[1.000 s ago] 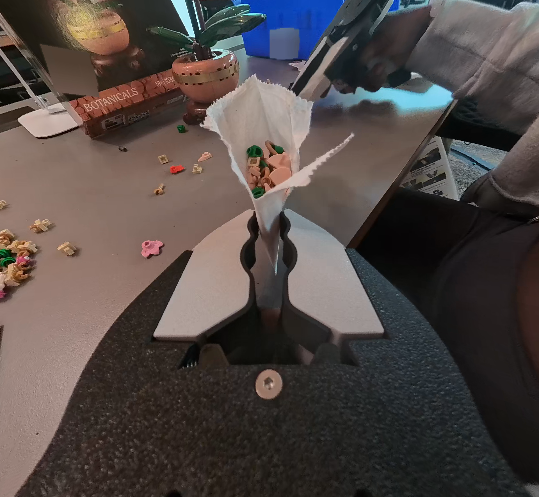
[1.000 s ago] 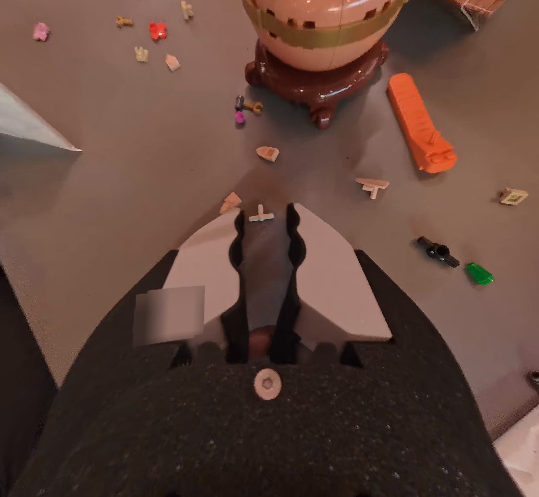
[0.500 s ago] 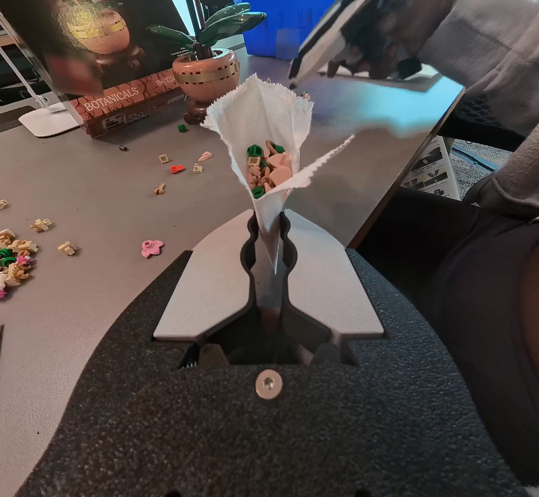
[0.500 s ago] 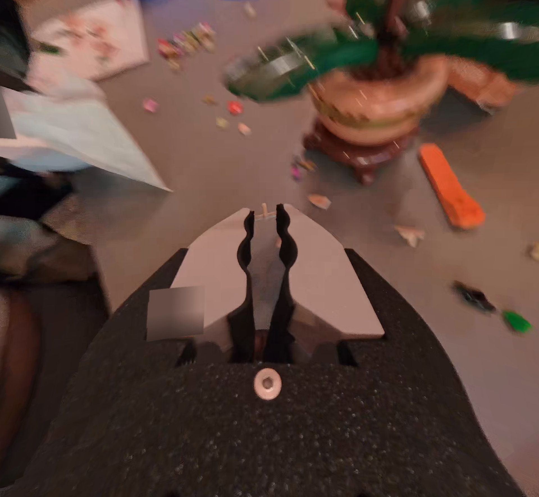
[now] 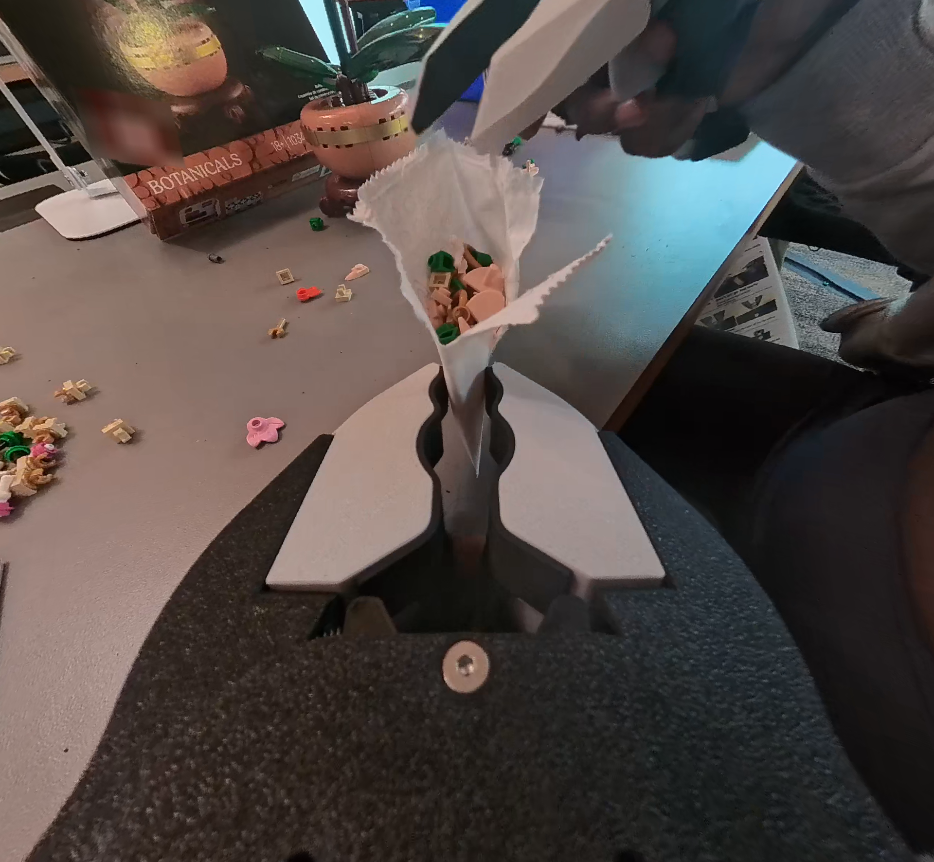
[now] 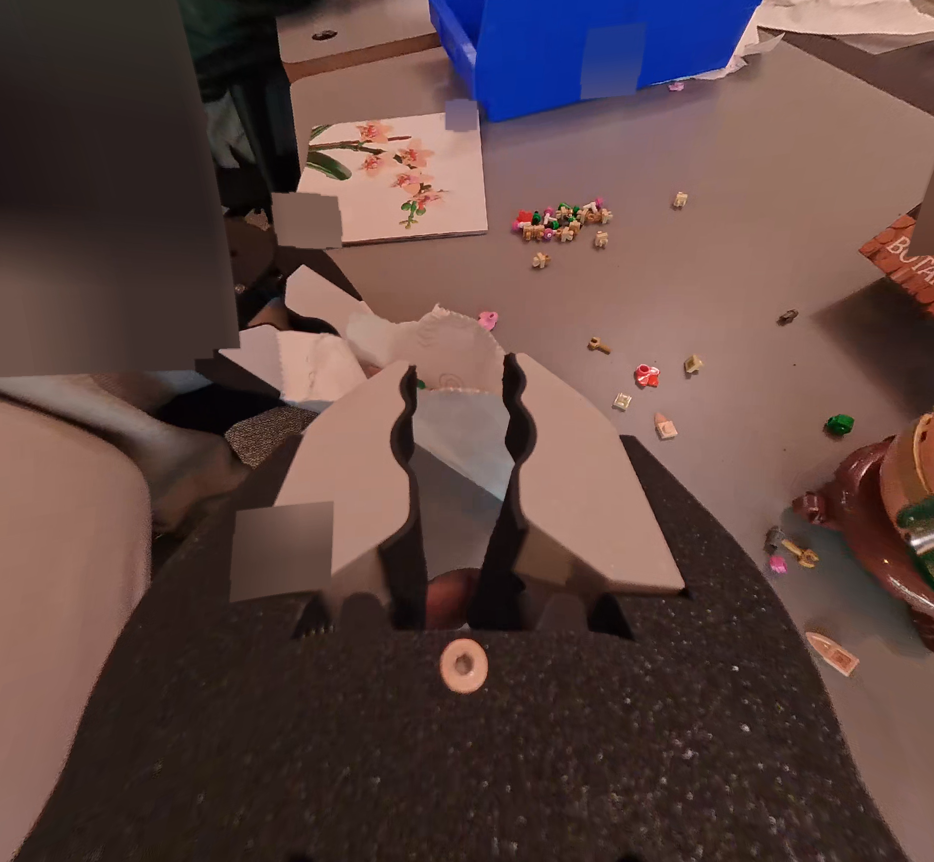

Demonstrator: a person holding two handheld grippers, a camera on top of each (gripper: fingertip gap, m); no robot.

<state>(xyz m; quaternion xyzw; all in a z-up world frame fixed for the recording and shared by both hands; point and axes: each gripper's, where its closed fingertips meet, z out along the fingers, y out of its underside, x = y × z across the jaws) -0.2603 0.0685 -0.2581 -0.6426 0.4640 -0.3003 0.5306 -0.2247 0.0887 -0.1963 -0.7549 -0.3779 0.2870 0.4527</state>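
My left gripper (image 5: 465, 375) is shut on the bottom corner of a white paper bag (image 5: 455, 201) and holds it upright above the grey table, mouth open. Small tan, pink and green bricks (image 5: 465, 292) lie inside the bag. My right gripper (image 5: 447, 132) hangs just above the bag's mouth, pointing down, with its jaws apart. In the right wrist view the right gripper (image 6: 459, 370) is open with nothing between the fingers, and the bag's serrated rim (image 6: 450, 347) lies right beyond the tips.
A brick-built potted plant (image 5: 354, 130) and its box (image 5: 202, 170) stand at the back. Loose small pieces (image 6: 561, 221) are scattered on the table, with a pink flower piece (image 5: 263, 431) near the left gripper. A blue bin (image 6: 581, 29) and a booklet (image 6: 404, 175) lie farther off. The table edge (image 5: 707, 292) runs on the right. My hands' fingertips stand some 8 cm from each other.
My right gripper rose from the table beside the plant pot, swung over to the bag's mouth, and its jaws opened wider. The left gripper and the bag stayed still.
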